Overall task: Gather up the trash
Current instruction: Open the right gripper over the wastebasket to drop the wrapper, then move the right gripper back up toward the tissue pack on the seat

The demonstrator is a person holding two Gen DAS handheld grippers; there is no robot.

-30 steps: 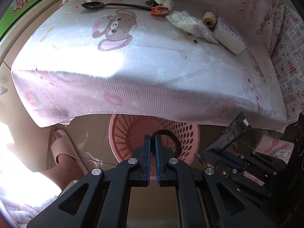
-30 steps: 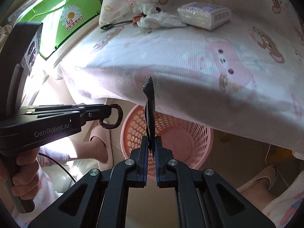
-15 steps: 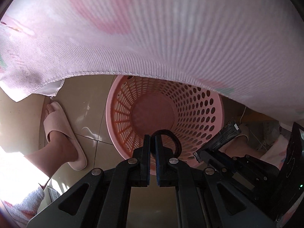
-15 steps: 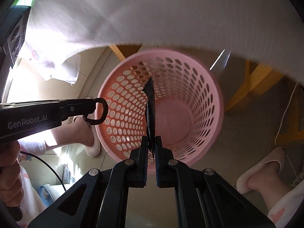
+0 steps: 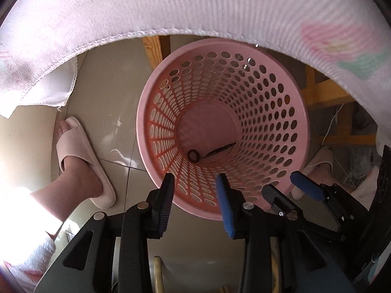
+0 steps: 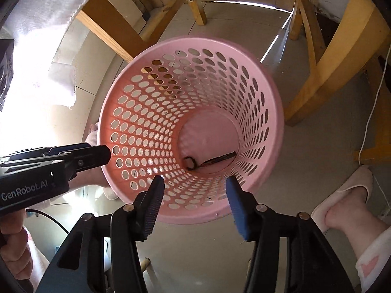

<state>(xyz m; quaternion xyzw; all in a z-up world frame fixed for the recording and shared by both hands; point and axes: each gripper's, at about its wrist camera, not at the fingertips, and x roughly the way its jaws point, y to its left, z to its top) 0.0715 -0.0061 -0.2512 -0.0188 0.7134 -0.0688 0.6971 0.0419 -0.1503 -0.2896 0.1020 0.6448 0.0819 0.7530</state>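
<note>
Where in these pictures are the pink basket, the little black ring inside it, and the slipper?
pink basket [image 6: 268, 90]: right wrist view, on its far rim.
black ring [image 5: 193, 155]: left wrist view, on the loop at the basket's bottom.
slipper [image 5: 75, 144]: left wrist view, on its ribbed strap.

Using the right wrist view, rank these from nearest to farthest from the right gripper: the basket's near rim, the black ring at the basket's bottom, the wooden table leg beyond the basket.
1. Near rim of the pink basket, just beneath the right gripper, whose jaws are opening, nothing between them.
2. Black ring, down on the basket floor.
3. Wooden table leg, beyond the far rim, upper left.
</note>
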